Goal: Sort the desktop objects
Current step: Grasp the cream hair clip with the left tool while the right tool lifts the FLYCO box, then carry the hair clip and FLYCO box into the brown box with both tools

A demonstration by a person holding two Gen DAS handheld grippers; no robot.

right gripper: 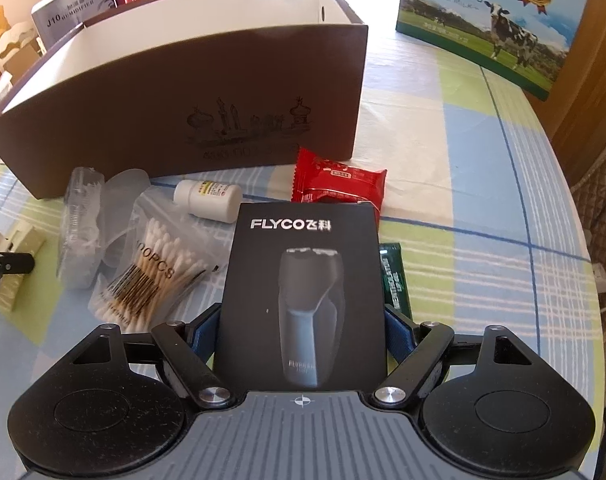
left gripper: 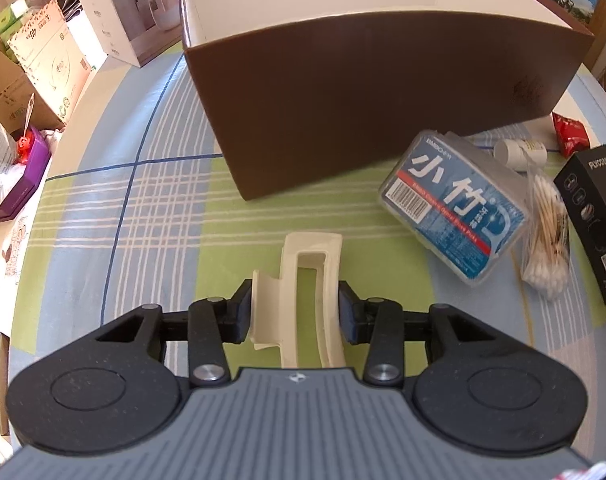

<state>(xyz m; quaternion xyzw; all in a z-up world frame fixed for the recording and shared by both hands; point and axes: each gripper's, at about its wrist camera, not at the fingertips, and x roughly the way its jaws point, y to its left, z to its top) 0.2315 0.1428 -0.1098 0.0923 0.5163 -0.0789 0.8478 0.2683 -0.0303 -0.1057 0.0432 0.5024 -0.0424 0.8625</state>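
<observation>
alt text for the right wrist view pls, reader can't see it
The right gripper has its jaws closed on a black FLYCO shaver box, facing an open brown cardboard box on a plaid tablecloth. Between them lie a bag of cotton swabs, a white bottle and a red snack packet.

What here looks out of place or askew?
Nothing is spilled or broken. The blue floss-pick case lies tilted, propped on the bag of cotton swabs, beside the brown box, whose visible white inside holds nothing.
</observation>
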